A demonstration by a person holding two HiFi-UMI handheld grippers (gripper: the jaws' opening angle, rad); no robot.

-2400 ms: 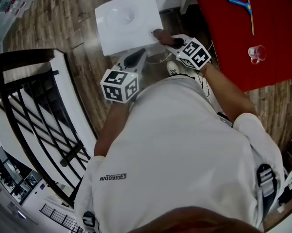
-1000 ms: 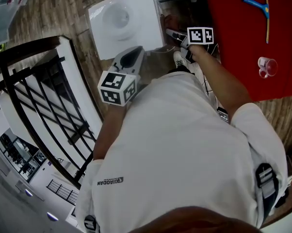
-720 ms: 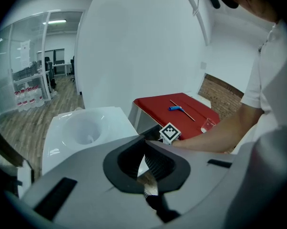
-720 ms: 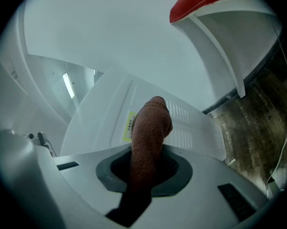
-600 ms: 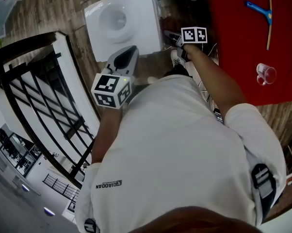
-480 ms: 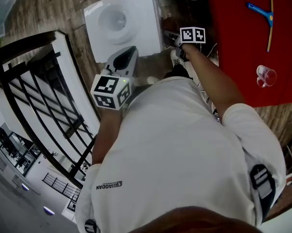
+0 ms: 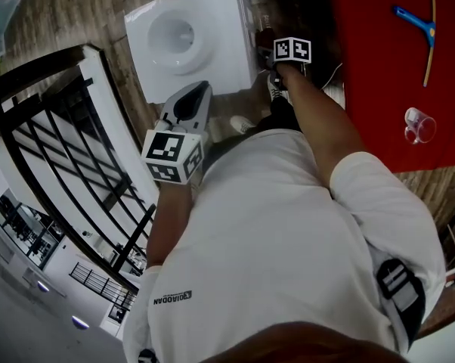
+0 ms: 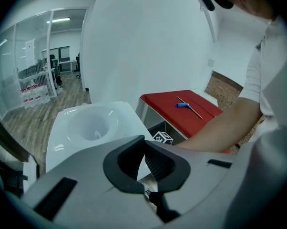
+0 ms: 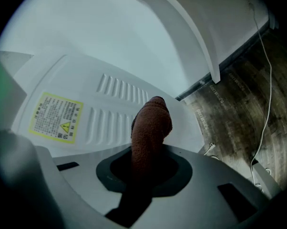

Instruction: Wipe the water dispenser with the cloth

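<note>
One brown cloth (image 9: 150,123) is clamped in the right gripper (image 9: 149,151) and held close to the water dispenser's (image 7: 212,44) vented panel. The left gripper's (image 8: 143,144) jaws are pressed together, empty, above its top. The cloth could be snagged on the ribs and pulled loose. Sideways room is limited by the red table (image 7: 379,66); open floor is crossed by a cable (image 9: 265,104).
</note>
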